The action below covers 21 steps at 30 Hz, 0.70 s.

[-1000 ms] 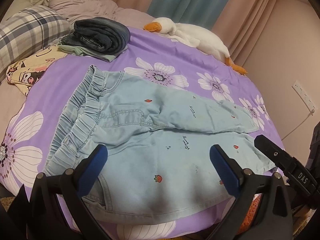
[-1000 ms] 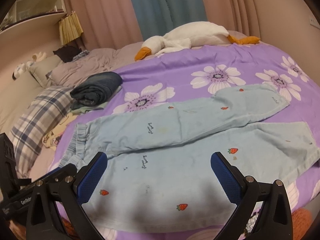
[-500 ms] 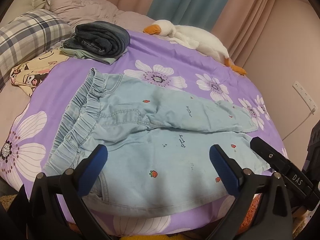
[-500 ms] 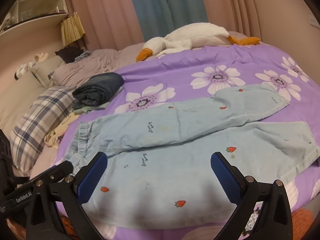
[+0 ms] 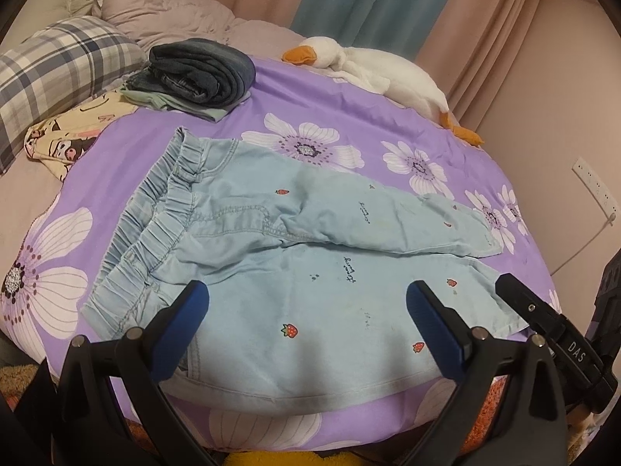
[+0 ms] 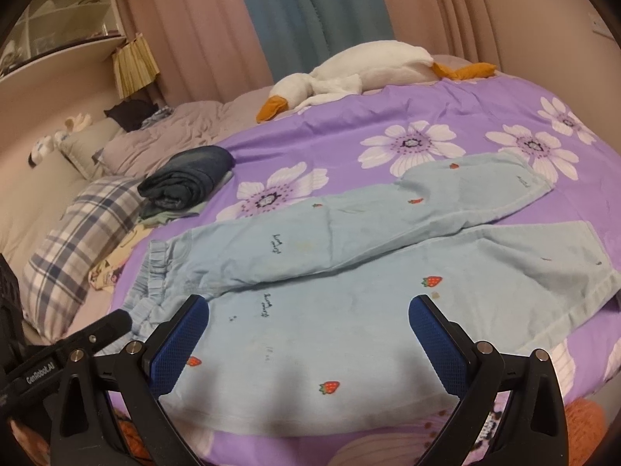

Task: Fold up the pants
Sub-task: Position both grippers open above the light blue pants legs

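Observation:
Light blue pants (image 5: 279,256) with small strawberry prints lie flat on the purple flowered bedspread (image 5: 349,116), elastic waistband (image 5: 155,225) to the left, legs spread to the right. In the right wrist view the same pants (image 6: 368,272) show both leg hems at the right. My left gripper (image 5: 306,322) hovers open over the near leg below the waistband, holding nothing. My right gripper (image 6: 308,334) hovers open above the near leg's middle, empty too. The other gripper's black body shows at the right edge (image 5: 551,326) and at the left edge (image 6: 66,353).
A stack of folded dark jeans (image 5: 202,73) over green cloth lies at the back left. A plaid pillow (image 5: 58,70) and cartoon-print cloth (image 5: 66,143) sit left of it. A white plush goose (image 5: 372,70) lies along the far side. The bed's near edge (image 5: 310,427) is just below the grippers.
Both grippers have drawn back and up a little from the pants, so more of the bed's near edge shows. The pants have not moved.

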Each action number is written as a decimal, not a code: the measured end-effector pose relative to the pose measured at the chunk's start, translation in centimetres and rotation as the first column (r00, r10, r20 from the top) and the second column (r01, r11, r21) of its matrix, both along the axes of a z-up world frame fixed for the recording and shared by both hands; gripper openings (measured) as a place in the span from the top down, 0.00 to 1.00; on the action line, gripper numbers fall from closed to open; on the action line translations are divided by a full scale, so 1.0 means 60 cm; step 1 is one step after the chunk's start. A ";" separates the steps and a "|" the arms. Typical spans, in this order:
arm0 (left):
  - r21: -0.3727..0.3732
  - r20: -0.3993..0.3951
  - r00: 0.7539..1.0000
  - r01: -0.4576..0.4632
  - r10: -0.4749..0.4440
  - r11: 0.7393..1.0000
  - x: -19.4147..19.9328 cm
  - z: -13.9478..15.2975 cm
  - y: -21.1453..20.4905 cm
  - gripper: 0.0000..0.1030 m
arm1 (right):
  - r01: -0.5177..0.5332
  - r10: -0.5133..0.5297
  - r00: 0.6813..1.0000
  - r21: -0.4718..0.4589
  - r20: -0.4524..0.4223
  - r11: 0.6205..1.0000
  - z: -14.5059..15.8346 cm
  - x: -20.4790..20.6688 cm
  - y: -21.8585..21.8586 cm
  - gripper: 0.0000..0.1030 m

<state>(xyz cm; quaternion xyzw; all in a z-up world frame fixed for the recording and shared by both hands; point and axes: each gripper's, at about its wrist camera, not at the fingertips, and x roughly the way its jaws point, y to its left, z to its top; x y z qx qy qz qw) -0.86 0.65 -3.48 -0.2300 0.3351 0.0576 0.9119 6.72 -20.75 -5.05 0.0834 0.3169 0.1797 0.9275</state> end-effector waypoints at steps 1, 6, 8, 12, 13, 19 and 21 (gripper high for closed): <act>0.002 -0.001 1.000 -0.004 0.004 1.000 0.000 -0.001 -0.001 0.02 | 0.004 -0.004 1.000 0.002 -0.001 1.000 0.000 0.000 -0.003 0.00; 0.019 -0.017 1.000 -0.015 0.015 1.000 -0.001 0.000 -0.005 0.02 | 0.014 -0.014 1.000 0.001 -0.012 1.000 -0.004 0.003 -0.011 0.00; 0.025 -0.023 1.000 -0.016 0.017 1.000 -0.001 0.002 -0.008 0.02 | 0.012 -0.012 1.000 0.004 -0.017 1.000 -0.006 0.003 -0.013 0.00; 0.037 -0.031 0.999 -0.019 0.020 0.999 -0.003 0.003 -0.013 0.02 | 0.011 -0.011 1.000 0.006 -0.015 1.000 -0.007 0.002 -0.018 0.00; 0.039 -0.035 0.999 -0.021 0.022 0.999 -0.004 0.002 -0.014 0.02 | 0.013 -0.013 1.000 0.005 -0.014 1.000 -0.007 0.001 -0.020 0.00; 0.052 -0.058 0.998 -0.026 0.029 0.998 -0.001 -0.003 -0.017 0.04 | 0.027 -0.027 0.999 0.019 -0.017 0.999 -0.012 0.001 -0.036 0.00; 0.053 -0.062 0.998 -0.027 0.030 0.998 0.000 -0.003 -0.017 0.04 | 0.033 -0.032 0.999 0.020 -0.021 0.999 -0.014 0.002 -0.040 0.00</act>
